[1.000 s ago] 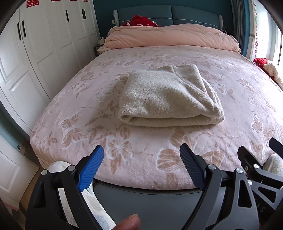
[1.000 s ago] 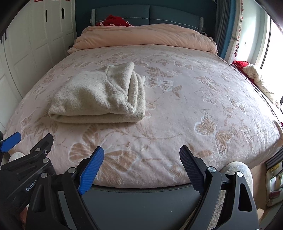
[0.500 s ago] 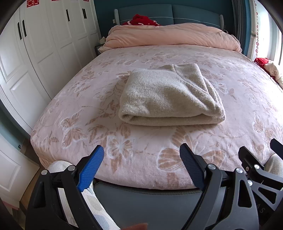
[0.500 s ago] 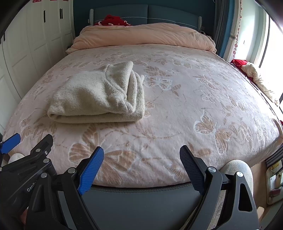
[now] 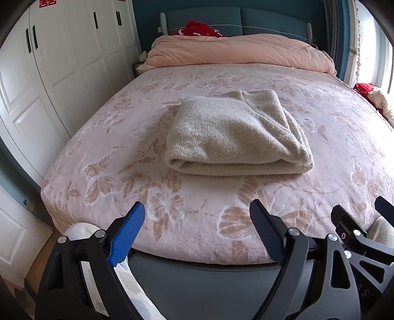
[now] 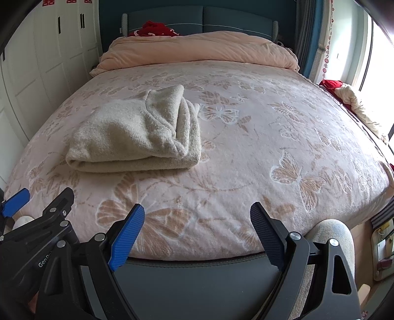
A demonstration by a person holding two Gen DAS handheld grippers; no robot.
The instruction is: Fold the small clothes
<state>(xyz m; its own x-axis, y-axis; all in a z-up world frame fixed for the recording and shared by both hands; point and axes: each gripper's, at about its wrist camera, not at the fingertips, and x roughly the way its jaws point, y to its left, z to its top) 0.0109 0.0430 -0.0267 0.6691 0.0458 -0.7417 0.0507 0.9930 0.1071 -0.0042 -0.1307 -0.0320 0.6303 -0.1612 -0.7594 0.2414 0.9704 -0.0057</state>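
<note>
Left wrist view: left gripper [image 5: 197,229] at the foot of the bed [image 5: 98,152], jaws spread wide, nothing between them, blue pads over the pink butterfly-print blanket edge. Beige knit garment [image 5: 236,137] lies folded into a thick rectangle near the middle of the bed, rounded fold edge facing the camera, well apart from the gripper. Peach duvet [image 5: 236,54] bunched along the head end, red fabric [image 5: 197,27] behind it against the teal headboard [image 5: 270,23]. White wardrobe [image 5: 61,61] with dark handles on the left. Part of the right gripper shows at the lower right edge, black frame only. Right wrist view: right gripper [image 6: 197,229] also at the foot of the bed, jaws spread, empty, pads above the blanket edge and dark bed frame [image 6: 197,275]. Folded garment [image 6: 135,137] sits left of centre here, layered open ends on its right side, not touched by either gripper. Left gripper's frame and one blue pad show at lower left. Red and cream cloth pile [image 6: 349,98] by the bright window on the right; a grey-clad knee [image 6: 330,236] at lower right beside the bed.
</note>
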